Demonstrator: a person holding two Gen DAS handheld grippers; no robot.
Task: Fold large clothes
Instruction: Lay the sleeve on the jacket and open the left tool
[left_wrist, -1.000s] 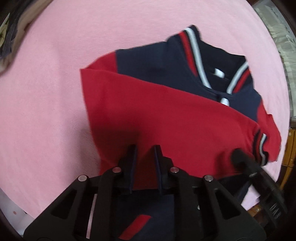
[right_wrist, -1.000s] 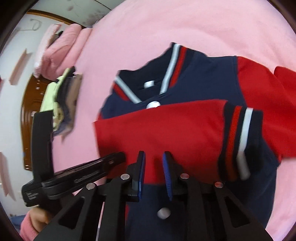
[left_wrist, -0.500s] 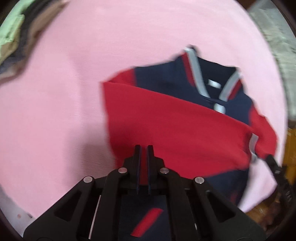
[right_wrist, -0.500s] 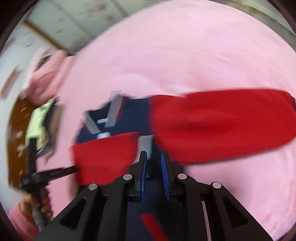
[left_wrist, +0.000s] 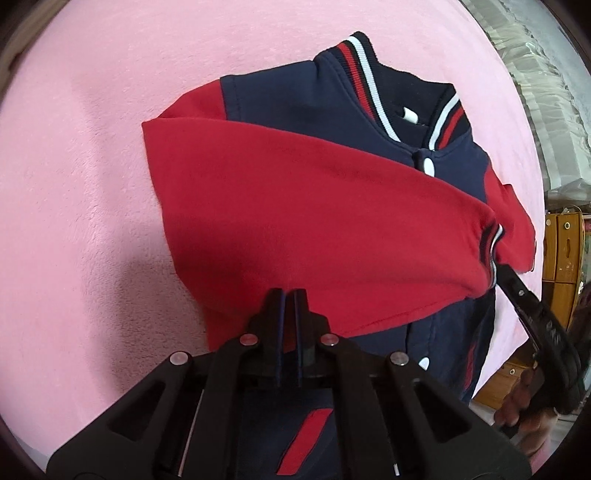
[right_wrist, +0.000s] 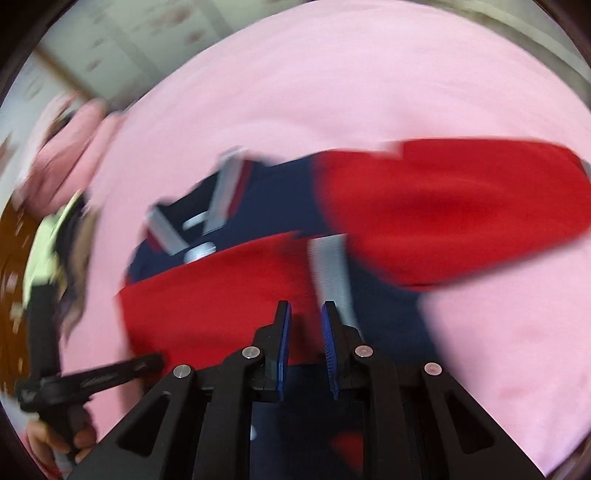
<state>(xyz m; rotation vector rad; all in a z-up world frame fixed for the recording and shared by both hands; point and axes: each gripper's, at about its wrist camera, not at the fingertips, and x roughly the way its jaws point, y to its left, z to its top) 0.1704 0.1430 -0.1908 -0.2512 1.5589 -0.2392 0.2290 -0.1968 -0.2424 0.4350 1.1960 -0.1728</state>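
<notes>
Jacket (left_wrist: 332, 206), navy body with red sleeves and striped knit collar, lies collar-away on the pink fleece blanket (left_wrist: 81, 184), directly ahead of both tongs.

Left gripper (left_wrist: 290, 295): jaws drawn narrow, only a slit between them, tips at the near edge of the red sleeve (left_wrist: 314, 229) that lies folded across the chest. A second ago these jaws stood well apart; they have since closed. Whether cloth is actually caught in the slit cannot be told, as the sleeve edge meets the tips just where the view is blocked.

Right gripper (right_wrist: 306, 314): blue pads a moderate gap apart, nothing between them, poised above the sleeve's striped cuff (right_wrist: 328, 266). View heavily blurred. A second ago the cuff sat off to its right; now it lies straight ahead, and the other red sleeve (right_wrist: 461, 214) shows stretched out flat to the right of the tongs.

Reading: first sleeve is folded in; second sleeve not yet. The right tool appears to be shifting toward that side. Likely next step is bringing the outstretched sleeve across the chest.
</notes>
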